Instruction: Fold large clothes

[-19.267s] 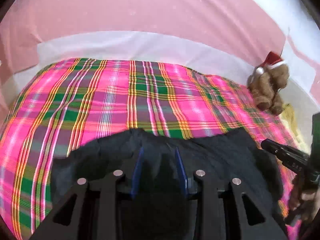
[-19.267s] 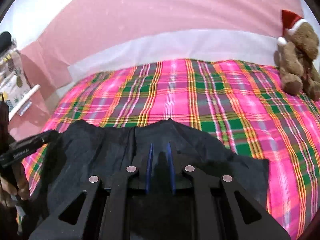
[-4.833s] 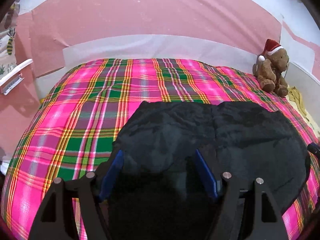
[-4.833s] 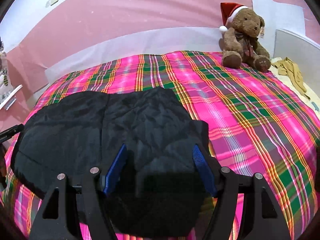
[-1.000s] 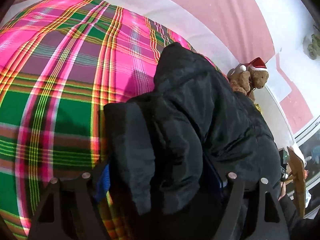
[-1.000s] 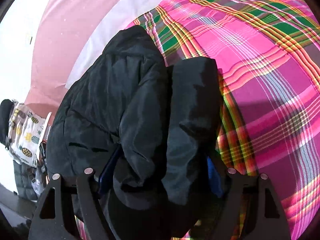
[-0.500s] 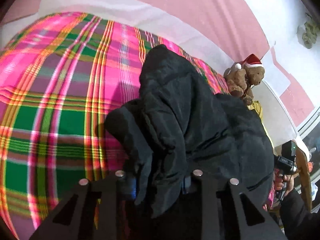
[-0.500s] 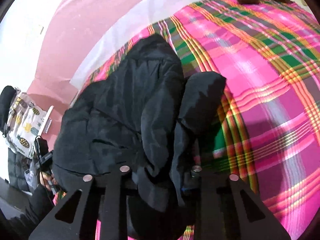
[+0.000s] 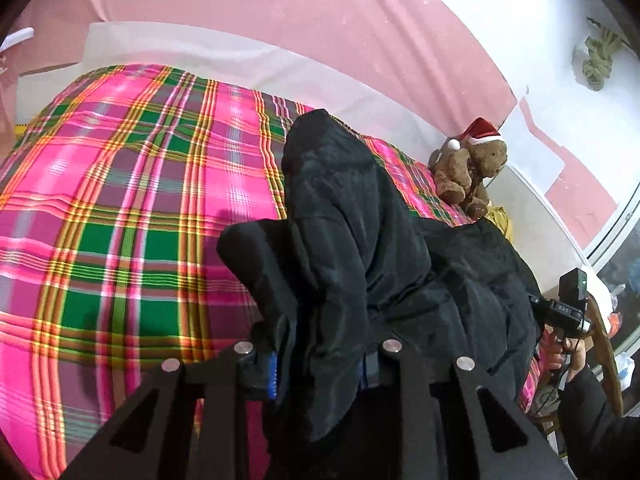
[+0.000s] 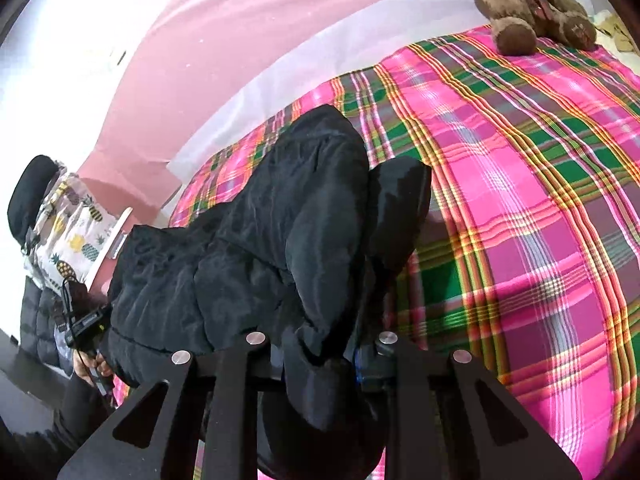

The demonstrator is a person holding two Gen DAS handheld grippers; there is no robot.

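My left gripper is clamped on a bunched edge of the black padded jacket; my right gripper is closing on the opposite edge, with fabric pinched between the jaws. The jacket is lifted at my end and trails away across the pink plaid bedspread, its long axis toward the headboard. Only the left view shows my right hand; only the right shows the pineapple-print cloth. The teddy bear is cut off there, and fabric hides my blue pads.
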